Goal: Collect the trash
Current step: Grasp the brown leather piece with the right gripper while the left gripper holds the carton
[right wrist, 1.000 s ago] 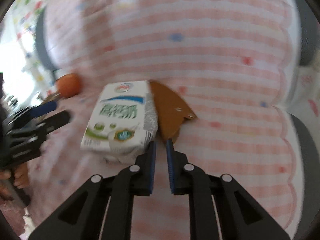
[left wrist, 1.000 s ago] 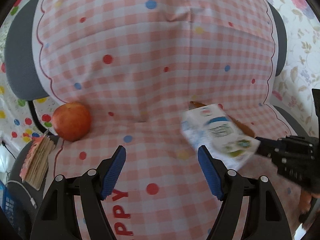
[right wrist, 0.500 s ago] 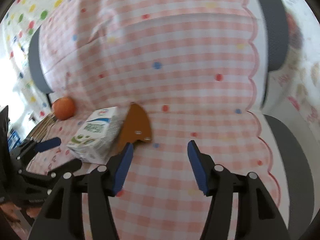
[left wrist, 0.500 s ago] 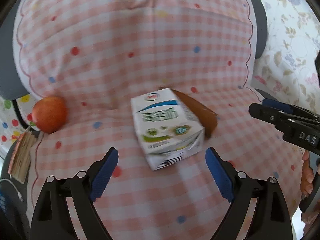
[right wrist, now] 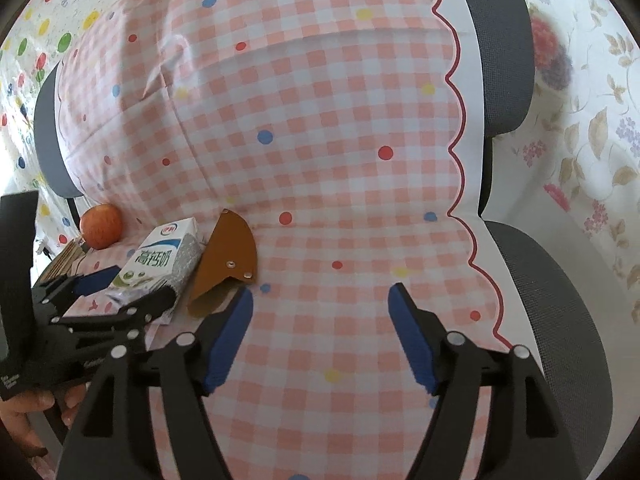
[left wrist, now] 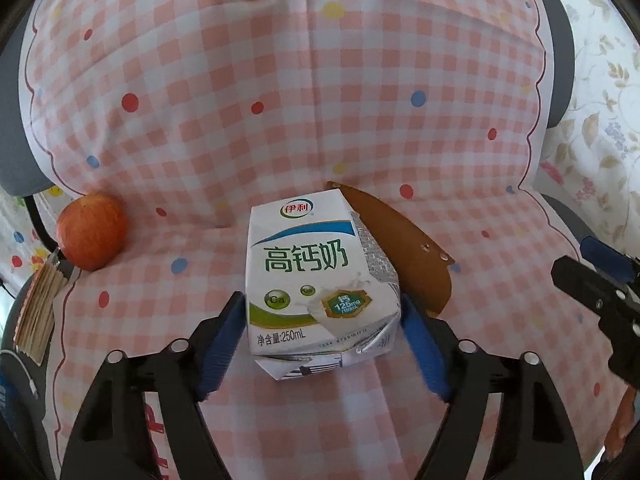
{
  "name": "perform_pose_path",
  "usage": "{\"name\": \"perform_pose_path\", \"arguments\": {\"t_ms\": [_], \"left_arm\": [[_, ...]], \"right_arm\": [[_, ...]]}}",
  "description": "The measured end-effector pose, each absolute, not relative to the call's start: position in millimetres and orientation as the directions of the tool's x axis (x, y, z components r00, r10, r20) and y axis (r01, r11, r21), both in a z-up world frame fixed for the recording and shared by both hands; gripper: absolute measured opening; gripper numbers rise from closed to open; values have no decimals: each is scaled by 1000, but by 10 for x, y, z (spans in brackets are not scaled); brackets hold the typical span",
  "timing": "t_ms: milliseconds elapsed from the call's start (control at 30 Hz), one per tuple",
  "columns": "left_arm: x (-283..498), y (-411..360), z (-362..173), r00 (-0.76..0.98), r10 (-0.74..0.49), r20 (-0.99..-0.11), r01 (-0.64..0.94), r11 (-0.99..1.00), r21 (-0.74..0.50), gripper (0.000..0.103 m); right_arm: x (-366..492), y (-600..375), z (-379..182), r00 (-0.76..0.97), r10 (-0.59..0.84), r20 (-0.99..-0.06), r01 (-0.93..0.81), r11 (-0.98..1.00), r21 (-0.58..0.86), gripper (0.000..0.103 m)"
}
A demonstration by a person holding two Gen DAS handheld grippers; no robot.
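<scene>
Left wrist view showed you the biggest thing first: a pink-and-white checked cloth (left wrist: pixel 320 92) with coloured dots, draped over the seat and back of a grey mesh chair (left wrist: pixel 558 60). Floral fabric (left wrist: pixel 600 128) hung beyond it on the right, and a dotted sheet showed at the left edge. In the right wrist view the cloth's red scalloped border (right wrist: pixel 460 160) ran down the chair's right side.

Your left gripper (left wrist: pixel 322 344) sat low over the seat, pointing toward the backrest, its blue pads (left wrist: pixel 224 344) either side of the milk carton (left wrist: pixel 320 280). The jaws stood narrow about the carton's lower sides; the pads looked to touch or nearly touch it, and you could not tell whether they pressed. The carton lay on the seat near the fold, printed face up.

Your right gripper (right wrist: pixel 320 340) hovered over bare cloth to the carton's right, jaws wide and holding nothing.

Just behind and right of the carton, touching it, lay a brown leather pouch (left wrist: pixel 404 248) with two snaps. An apple (left wrist: pixel 92 236) rested at the seat's left edge, well apart from the carton, with a stack of paper cards (left wrist: pixel 38 312) beside it below.
</scene>
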State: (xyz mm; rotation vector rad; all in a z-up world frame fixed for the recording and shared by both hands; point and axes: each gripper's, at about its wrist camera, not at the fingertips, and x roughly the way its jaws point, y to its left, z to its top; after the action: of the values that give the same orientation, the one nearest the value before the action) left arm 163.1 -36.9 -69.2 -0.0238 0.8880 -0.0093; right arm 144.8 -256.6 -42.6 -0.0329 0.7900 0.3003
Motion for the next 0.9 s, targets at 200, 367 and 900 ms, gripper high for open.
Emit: {"name": "perform_pose_path", "arguments": {"t_ms": [200,367,900], "left_arm": [[1345,-113,-510,697,-26,-717,5,1000,-31,73],[1142,218,-431,729,-34,-684,-5,999,-54,73],[1181,621,-503,732,-76,-677,-13,992,-126,74]], "right_arm": [[1391,-2417,-433,644,280,-712,-329,941,72,69],[1463,-2101,-498,595,329,-733,-407,910,79,65],[2185,-1570,-942,445,373,-814,-426,888,174,75]]}}
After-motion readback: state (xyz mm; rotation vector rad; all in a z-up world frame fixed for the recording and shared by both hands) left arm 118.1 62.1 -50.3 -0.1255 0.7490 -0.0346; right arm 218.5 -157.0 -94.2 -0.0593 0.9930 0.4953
